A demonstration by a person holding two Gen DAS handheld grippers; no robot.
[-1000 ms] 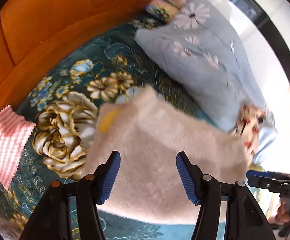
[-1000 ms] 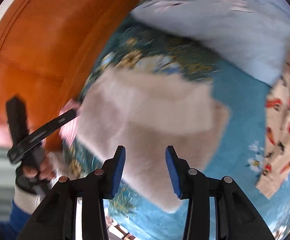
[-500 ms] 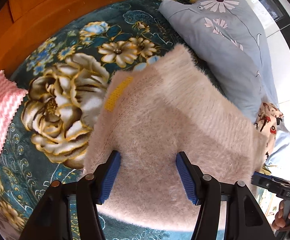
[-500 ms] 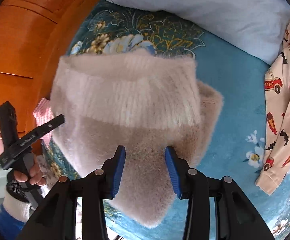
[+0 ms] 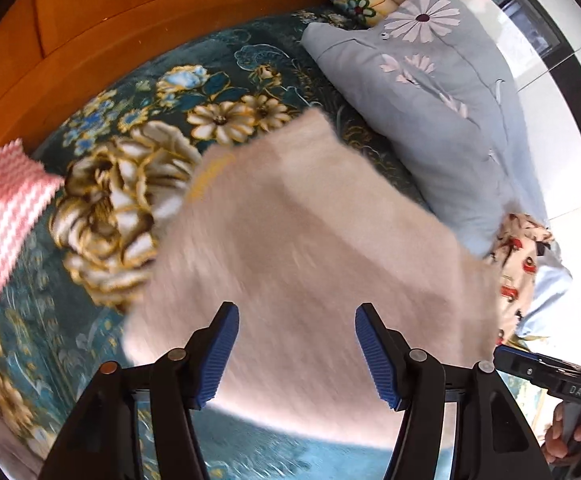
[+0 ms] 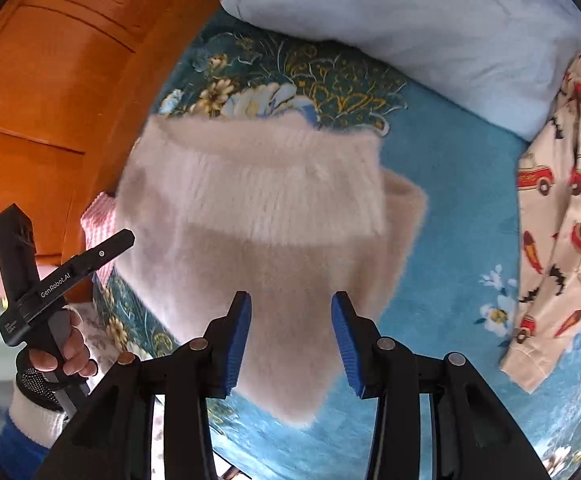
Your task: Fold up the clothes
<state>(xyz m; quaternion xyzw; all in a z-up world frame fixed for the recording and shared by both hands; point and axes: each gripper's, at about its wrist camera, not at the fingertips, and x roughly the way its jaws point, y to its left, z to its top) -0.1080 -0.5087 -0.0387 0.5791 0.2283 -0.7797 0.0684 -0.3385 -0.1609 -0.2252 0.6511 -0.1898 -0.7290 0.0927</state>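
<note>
the main risk here is the fuzzy beige sweater [image 6: 266, 216] coming undone: it is lying folded over itself on the floral bedspread [image 5: 138, 184], with one ribbed band doubled across the top, and a pad catching the long pile on one side only would probably be dragging the top layer off the lower one. the pile is looking soft and slippery, so a shallow pinch is likely to be taking fluff and not fabric. a second risk is the two tools pulling unevenly, skewing the fold toward the wooden headboard [image 6: 50, 100].

the left gripper [image 5: 296, 350] is standing wide apart with nothing between its blue pads; the sweater is lying below and ahead of it, filling the gap in view but apart from the fingers. the right gripper [image 6: 290, 340] is narrower, its jaws are opening, and nothing is being pinched; the sweater's lower point is hanging in view between and beyond the pads. whether either tip is brushing the pile i cannot tell. a car-print pyjama [image 6: 562, 216] is lying well to the right, beside the grey-blue pillow [image 5: 422, 92]
</note>
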